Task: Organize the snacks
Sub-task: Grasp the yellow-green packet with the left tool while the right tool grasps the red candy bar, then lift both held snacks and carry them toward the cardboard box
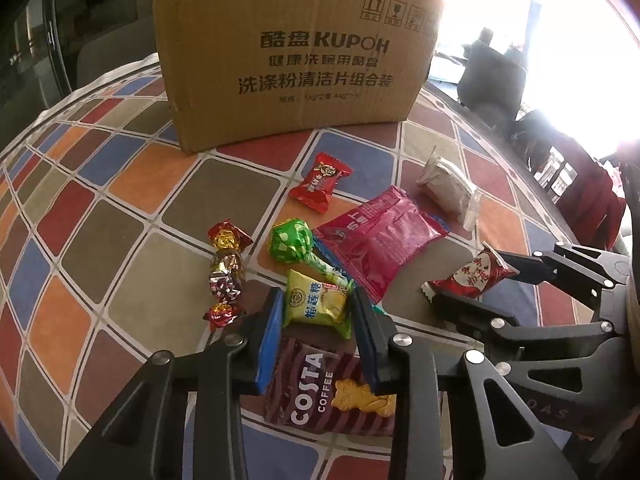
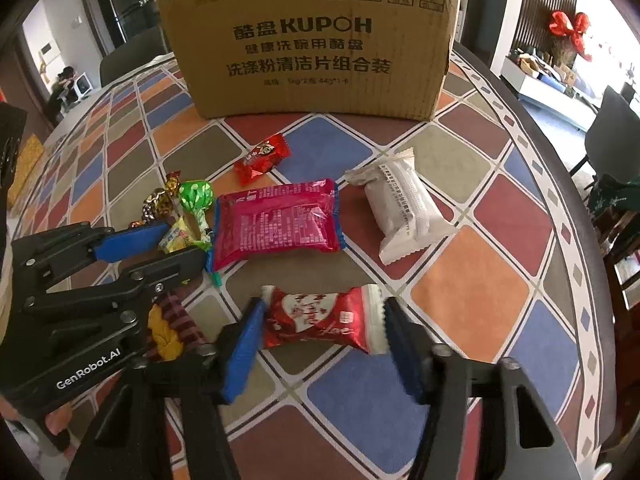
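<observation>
Yellow-green durian candy [image 1: 318,304]: lies on the desk [image 1: 132,236] in front of the cardboard box [image 1: 296,52], long axis running roughly toward the box. The left gripper [image 1: 318,308] has its 2 blue-padded fingers [image 1: 269,340] close against the candy's 2 sides; firm contact cannot be told.

Red-and-white snack pack [image 2: 320,318]: also in front of the box, on the side farther from the candy, long axis parallel to the box's printed face. The right gripper [image 2: 322,332] brackets its 2 crimped ends, fingers wide apart; contact cannot be told.

Between these items and the box: a magenta packet [image 2: 276,222], a green lollipop [image 1: 288,240], a foil-wrapped candy [image 1: 226,268], a small red candy [image 1: 320,182] and a white packet [image 2: 404,208]. A Costa Coffee pack [image 1: 320,392] lies under the left fingers, farthest from the box.
</observation>
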Tool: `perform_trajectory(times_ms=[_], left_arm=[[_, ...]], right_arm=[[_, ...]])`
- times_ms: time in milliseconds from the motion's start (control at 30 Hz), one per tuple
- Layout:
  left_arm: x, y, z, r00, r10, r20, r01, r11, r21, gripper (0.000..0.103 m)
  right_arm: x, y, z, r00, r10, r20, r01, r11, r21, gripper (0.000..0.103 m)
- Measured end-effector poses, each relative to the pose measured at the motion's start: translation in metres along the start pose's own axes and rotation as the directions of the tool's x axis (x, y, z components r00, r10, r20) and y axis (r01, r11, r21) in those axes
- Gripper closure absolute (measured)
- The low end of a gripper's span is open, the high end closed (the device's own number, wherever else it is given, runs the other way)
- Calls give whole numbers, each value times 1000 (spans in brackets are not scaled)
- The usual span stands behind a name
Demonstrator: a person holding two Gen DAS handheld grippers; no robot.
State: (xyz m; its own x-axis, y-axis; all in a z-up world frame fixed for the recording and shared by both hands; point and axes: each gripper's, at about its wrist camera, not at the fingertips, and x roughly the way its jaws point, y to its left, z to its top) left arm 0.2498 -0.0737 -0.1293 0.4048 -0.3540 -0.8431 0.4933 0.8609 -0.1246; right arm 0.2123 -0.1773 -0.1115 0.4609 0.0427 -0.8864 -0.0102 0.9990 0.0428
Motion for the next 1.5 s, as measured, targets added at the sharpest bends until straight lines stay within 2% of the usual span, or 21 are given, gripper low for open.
perform_trajectory(times_ms=[67,467,867,1100,1500], left_arm=[[0,-1,0,1000,-3,-1,3,1000,-5,72],[-15,-7,-4,999,38,12,-37,999,-32,73],[-52,-16,6,994,62,87,-58,997,-47,73],[-81,-20,18,985,68,157,-61,997,-49,73],[-117,-24,56,959,81,272,-69,996,-53,73]], right_arm=[[0,1,0,1000,-7,0,7,1000,-7,54],[-6,-8,-4,1000,16,9,-16,999,39,56],[-40,-10,4,994,43,104,-47,998,42,56],[-66,-10,16,982,55,181,-63,997,39,56],[-106,-13,46,948,71,311,-83,996,26,56]])
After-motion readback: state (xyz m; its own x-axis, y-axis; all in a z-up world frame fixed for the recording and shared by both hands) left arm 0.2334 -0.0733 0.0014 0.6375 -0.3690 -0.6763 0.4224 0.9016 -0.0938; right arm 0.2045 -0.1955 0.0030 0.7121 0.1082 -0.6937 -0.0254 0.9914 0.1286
